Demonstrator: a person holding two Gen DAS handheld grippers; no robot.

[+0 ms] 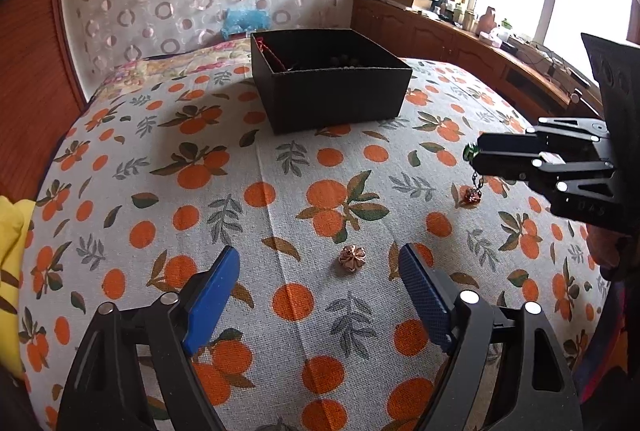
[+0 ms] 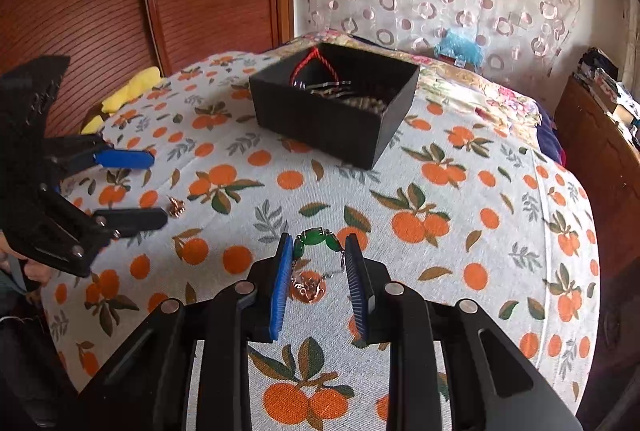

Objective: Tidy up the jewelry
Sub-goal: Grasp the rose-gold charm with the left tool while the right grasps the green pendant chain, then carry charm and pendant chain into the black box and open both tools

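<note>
Fingers of the left gripper [image 1: 319, 267] are spread wide apart, held low over the orange-print cloth [image 1: 280, 171], with a small rose-gold flower piece [image 1: 352, 257] lying on the cloth between the tips and nothing gripped. Behind it, near mid-table, the black box [image 2: 328, 115] is seen open, with a red cord [image 2: 316, 65] and metal pieces inside. At the right, the right gripper [image 2: 316, 251] is closed in on a green-stone bracelet [image 2: 316, 237], the stones pinched at the fingertips and its chain and copper charm [image 2: 308, 285] hanging down to the cloth.
</note>
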